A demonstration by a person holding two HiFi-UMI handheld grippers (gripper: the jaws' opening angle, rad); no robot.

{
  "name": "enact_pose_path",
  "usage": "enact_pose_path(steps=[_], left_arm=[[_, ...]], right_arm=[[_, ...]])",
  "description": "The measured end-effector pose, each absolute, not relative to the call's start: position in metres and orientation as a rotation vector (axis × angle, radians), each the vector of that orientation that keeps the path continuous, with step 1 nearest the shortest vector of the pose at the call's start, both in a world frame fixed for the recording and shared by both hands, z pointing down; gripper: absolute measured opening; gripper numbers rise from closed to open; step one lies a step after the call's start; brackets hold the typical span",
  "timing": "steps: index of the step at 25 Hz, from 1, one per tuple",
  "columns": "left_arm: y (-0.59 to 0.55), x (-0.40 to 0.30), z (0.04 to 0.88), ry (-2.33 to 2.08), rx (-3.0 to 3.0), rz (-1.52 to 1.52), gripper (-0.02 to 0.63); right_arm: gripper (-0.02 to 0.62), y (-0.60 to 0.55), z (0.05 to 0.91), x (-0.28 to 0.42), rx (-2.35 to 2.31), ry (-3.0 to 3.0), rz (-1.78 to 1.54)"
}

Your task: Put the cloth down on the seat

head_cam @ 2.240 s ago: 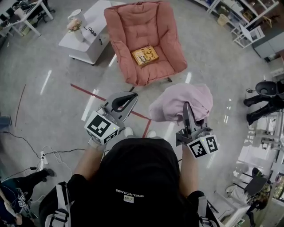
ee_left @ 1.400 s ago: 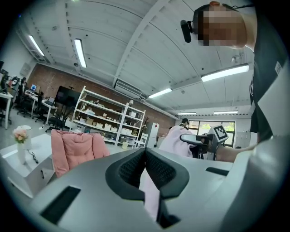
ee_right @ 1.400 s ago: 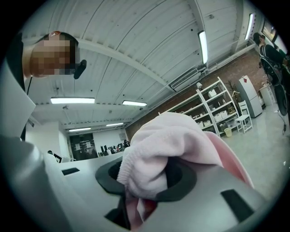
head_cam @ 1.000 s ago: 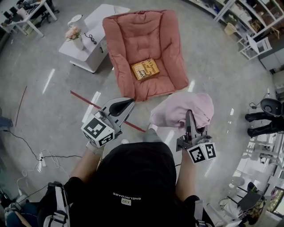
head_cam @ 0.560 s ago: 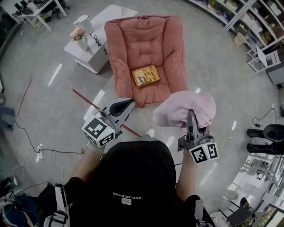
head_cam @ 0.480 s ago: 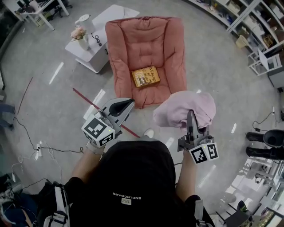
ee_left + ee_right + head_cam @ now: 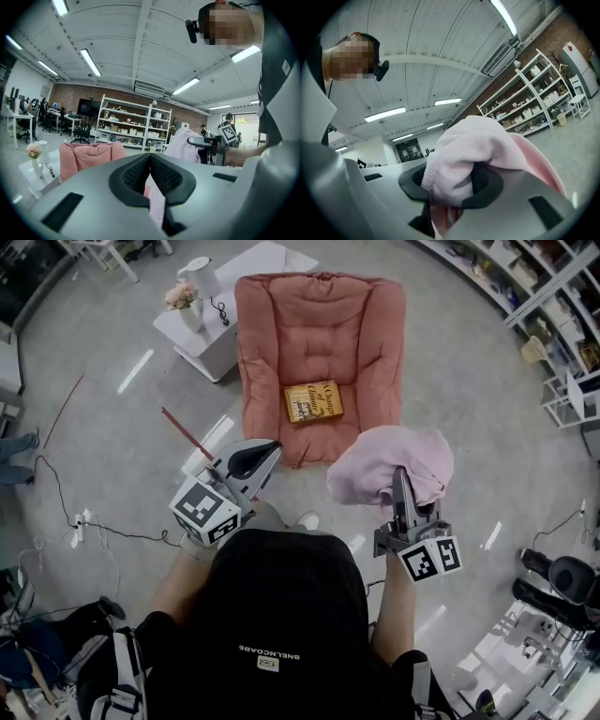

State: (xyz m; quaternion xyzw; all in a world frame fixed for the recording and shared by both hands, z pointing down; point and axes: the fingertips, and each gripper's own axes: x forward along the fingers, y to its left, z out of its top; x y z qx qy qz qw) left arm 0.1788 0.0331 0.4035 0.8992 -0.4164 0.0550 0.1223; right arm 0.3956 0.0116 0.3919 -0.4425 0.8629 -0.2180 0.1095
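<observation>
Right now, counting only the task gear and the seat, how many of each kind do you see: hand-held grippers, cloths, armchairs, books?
hand-held grippers: 2 (left hand-held gripper, right hand-held gripper)
pink cloth: 1
armchair: 1
book: 1
total: 5

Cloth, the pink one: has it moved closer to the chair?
Yes. The cloth, held in the right gripper, has come nearer the chair. Earlier it sat short of the seat's front edge; now it overlaps the front right corner.
</observation>
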Motion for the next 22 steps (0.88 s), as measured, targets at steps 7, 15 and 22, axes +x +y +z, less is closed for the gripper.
enact_pose_path(steps=[7, 15, 22], left_arm=[[0.013, 0.170, 0.409, -1.228, 2.606, 0.191, 0.014], [-0.025, 0.137, 0.412, -1.223, 2.595, 0.162, 0.014], [-0.073, 0.082, 0.415, -1.218, 2.582, 0.145, 0.014]], right_arm=[[0.152, -0.021, 0.402, 0.385, -1.288, 2.549, -0.692], [0.152, -0.057, 0.404, 0.352, -1.302, 2.566, -0.708], [0.152, -0.108, 0.405, 0.313, -1.365, 2.554, -0.705]])
